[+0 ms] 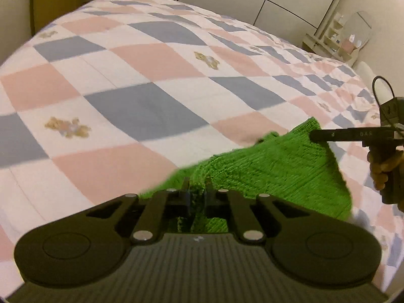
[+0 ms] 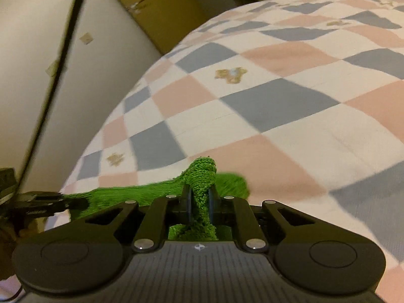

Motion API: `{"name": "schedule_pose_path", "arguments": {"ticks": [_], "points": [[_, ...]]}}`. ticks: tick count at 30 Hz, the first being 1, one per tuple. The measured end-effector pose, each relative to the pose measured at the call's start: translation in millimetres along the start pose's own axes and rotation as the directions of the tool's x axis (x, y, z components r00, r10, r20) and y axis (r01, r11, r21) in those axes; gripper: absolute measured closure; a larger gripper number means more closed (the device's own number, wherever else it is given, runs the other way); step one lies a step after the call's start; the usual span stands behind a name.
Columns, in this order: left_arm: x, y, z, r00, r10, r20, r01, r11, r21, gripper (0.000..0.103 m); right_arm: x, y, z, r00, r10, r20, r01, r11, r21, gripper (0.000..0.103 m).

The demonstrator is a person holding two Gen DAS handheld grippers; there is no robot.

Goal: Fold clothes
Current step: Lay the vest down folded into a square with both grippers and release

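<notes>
Leftmost, the left gripper (image 1: 196, 189) pinches one edge of the green knitted garment (image 1: 277, 171), its fingers pressed together on the cloth. Between the two tools the garment hangs stretched above the checked bedspread (image 1: 141, 80) of pink, grey and white squares. Further right, the right gripper (image 2: 200, 197) clamps a bunched fold of it, held by a hand (image 1: 381, 171).

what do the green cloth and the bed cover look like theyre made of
Green cloth: looks like ribbed, nubby knit or terry, matte; fuzzy loops show where the right gripper pinches it. Bed cover: seems a thin woven or quilted cotton, matte, printed in pink, blue and white checks.
</notes>
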State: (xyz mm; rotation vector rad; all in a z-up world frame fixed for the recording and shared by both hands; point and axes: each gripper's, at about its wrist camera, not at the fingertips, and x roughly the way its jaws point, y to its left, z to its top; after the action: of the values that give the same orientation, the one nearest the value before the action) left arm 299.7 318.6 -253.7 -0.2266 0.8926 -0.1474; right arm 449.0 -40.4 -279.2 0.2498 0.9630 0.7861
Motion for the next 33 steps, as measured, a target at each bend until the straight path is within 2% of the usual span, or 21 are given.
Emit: {"name": "schedule_pose_path", "arguments": {"ticks": [4, 7, 9, 10, 12, 13, 15, 17, 18, 21, 22, 25, 28, 30, 33], "points": [[28.1, 9.4, 4.3, 0.999, 0.039, -0.023, -0.039, 0.999, 0.022, 0.096, 33.5, -7.9, 5.5, 0.997, -0.06, -0.039, 0.059, 0.998, -0.02, 0.091], [50.6, 18.1, -5.0, 0.994, 0.069, -0.08, -0.068, 0.998, 0.011, 0.092, 58.1, -18.2, -4.9, 0.987, -0.119, -0.111, 0.12, 0.993, 0.006, 0.09], [54.6, 23.3, -5.3, 0.991, 0.103, -0.09, -0.105, 0.994, -0.02, 0.087, 58.9, -19.6, -7.5, 0.987, -0.123, -0.108, 0.127, 0.991, 0.033, 0.087], [53.1, 26.6, -4.0, 0.989, 0.117, -0.088, -0.121, 0.991, -0.051, 0.084, 58.9, -20.1, -8.4, 0.986, -0.128, -0.107, 0.133, 0.99, 0.046, 0.079], [44.7, 32.6, 0.0, 0.981, 0.178, -0.077, -0.186, 0.977, -0.105, 0.084, 51.6, -18.2, -6.2, 0.98, -0.174, -0.099, 0.181, 0.982, 0.063, 0.055], [37.7, 33.7, 2.3, 0.975, 0.211, -0.072, -0.218, 0.969, -0.119, 0.087, 44.8, -14.7, -5.1, 0.977, -0.195, -0.082, 0.199, 0.978, 0.054, 0.056], [13.9, 32.5, 4.6, 0.975, 0.219, -0.038, -0.222, 0.964, -0.149, 0.088, 23.2, -4.8, -5.3, 0.976, -0.216, -0.034, 0.217, 0.976, 0.029, 0.056], [-12.3, 20.5, 2.0, 0.99, 0.14, -0.018, -0.141, 0.98, -0.14, 0.089, -3.2, 6.5, -12.1, 0.983, -0.185, -0.007, 0.185, 0.982, 0.034, 0.056], [-19.8, 8.3, -2.8, 0.995, 0.097, -0.026, -0.1, 0.989, -0.106, 0.089, -15.0, 12.1, -16.9, 0.986, -0.164, 0.001, 0.164, 0.986, 0.038, 0.056], [-35.4, -33.2, -21.2, 0.998, -0.019, -0.066, 0.02, 1.0, 0.008, 0.089, -44.9, 34.5, -41.8, 0.994, -0.111, 0.001, 0.111, 0.994, 0.016, 0.057], [-34.7, -45.5, -27.3, 0.997, -0.031, -0.073, 0.034, 0.999, 0.042, 0.088, -48.2, 42.3, -49.5, 0.994, -0.106, -0.003, 0.106, 0.994, -0.001, 0.057], [-10.6, -67.0, -46.2, 0.996, -0.004, -0.094, 0.012, 0.996, 0.086, 0.086, -39.9, 57.5, -72.0, 0.993, -0.116, -0.037, 0.114, 0.992, -0.063, 0.058], [14.4, -63.1, -51.3, 0.993, 0.043, -0.112, -0.039, 0.999, 0.034, 0.089, -7.6, 50.5, -92.2, 0.975, -0.197, -0.101, 0.183, 0.974, -0.133, 0.061], [24.6, -59.6, -50.1, 0.991, 0.065, -0.114, -0.065, 0.998, 0.002, 0.093, -4.5, 47.1, -91.9, 0.977, -0.195, -0.085, 0.184, 0.975, -0.123, 0.061], [11.1, -69.9, -42.4, 0.991, 0.102, -0.09, -0.099, 0.995, 0.034, 0.094, -23.6, 54.5, -85.1, 0.982, -0.183, -0.034, 0.178, 0.976, -0.123, 0.062]]}}
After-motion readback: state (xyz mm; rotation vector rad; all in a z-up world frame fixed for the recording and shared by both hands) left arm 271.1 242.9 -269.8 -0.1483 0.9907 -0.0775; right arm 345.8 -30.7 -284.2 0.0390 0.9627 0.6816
